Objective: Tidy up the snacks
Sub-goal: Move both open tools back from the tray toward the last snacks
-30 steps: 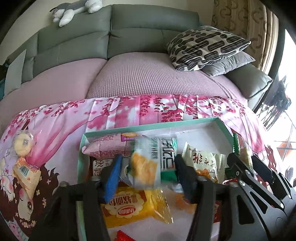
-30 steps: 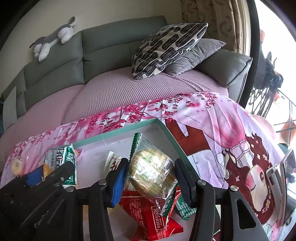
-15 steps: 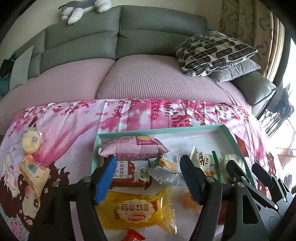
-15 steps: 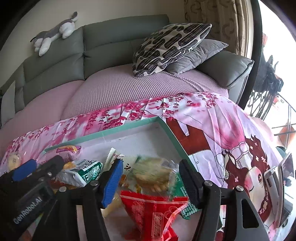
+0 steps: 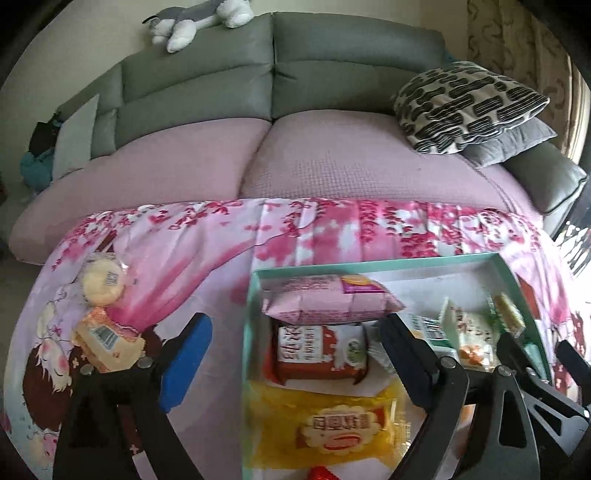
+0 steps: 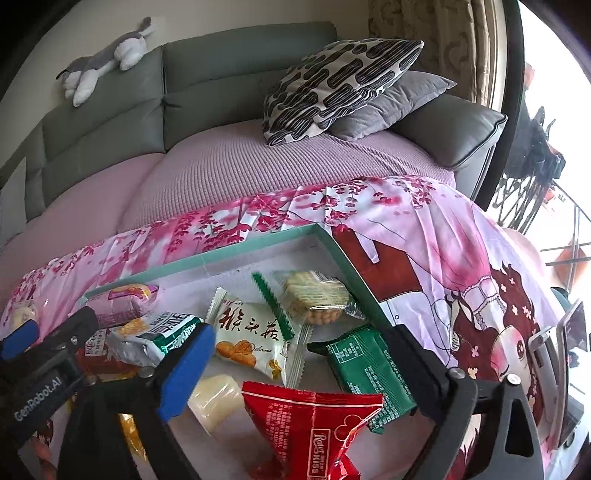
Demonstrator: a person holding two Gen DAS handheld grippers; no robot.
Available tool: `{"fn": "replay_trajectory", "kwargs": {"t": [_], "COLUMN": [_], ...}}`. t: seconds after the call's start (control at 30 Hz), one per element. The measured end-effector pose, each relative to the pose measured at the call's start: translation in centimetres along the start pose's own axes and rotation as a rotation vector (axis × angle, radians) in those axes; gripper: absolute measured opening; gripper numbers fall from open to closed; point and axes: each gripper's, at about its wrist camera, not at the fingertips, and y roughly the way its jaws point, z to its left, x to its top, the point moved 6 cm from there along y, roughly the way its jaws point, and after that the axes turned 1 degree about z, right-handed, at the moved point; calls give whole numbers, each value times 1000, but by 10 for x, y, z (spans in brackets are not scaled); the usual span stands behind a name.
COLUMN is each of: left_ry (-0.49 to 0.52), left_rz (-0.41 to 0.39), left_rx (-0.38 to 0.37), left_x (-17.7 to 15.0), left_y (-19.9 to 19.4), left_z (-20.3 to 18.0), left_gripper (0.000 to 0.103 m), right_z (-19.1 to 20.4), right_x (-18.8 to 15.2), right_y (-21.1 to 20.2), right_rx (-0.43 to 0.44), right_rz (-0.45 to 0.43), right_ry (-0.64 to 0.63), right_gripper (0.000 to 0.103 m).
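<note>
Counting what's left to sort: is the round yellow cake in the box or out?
Out: the round yellow cake lies on the pink cloth, left of the box.

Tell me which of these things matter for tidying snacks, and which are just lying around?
Job:
teal box
pink packet inside it
two loose snacks on the cloth
left tool, open
right tool, open

Lying about:
plush toy
patterned pillow
sofa
</note>
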Motion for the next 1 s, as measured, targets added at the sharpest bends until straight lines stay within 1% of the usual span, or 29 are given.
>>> {"fn": "replay_trajectory", "kwargs": {"t": [0.07, 0.13, 0.17, 0.43, 0.63, 0.77, 0.87, 1.0], "left_ry": [-9, -16, -18, -22, -30, -41, -30, -10], "left_rz": [-7, -8, -8, -2, -17, -11, -6, -23], "left_rx": [13, 28, 35, 62, 45, 37, 31, 32], "left_x": [1, 1, 1, -1, -1, -1, -1, 3], "left_y": [1, 3, 4, 12, 11, 13, 11, 0], "left_z": [3, 7, 8, 14, 15, 18, 20, 22], "left_gripper": [94, 100, 101, 102, 102, 102, 102, 102], "right_z": [1, 2, 3, 6, 4, 3, 5, 12], "right_x": [0, -1, -1, -3, -4, -5, -5, -2], "right_y": [1, 2, 2, 7, 7, 7, 3, -6], "right_rx": [-3, -5, -5, -16, -23, -33, -24, -22], "right_rz": [1, 5, 7, 19, 34, 49, 50, 34], "right_ry": [-5, -12, -14, -37, -20, -13, -13, -31], "right_gripper": [99, 100, 103, 103, 103, 103, 103, 103]}}
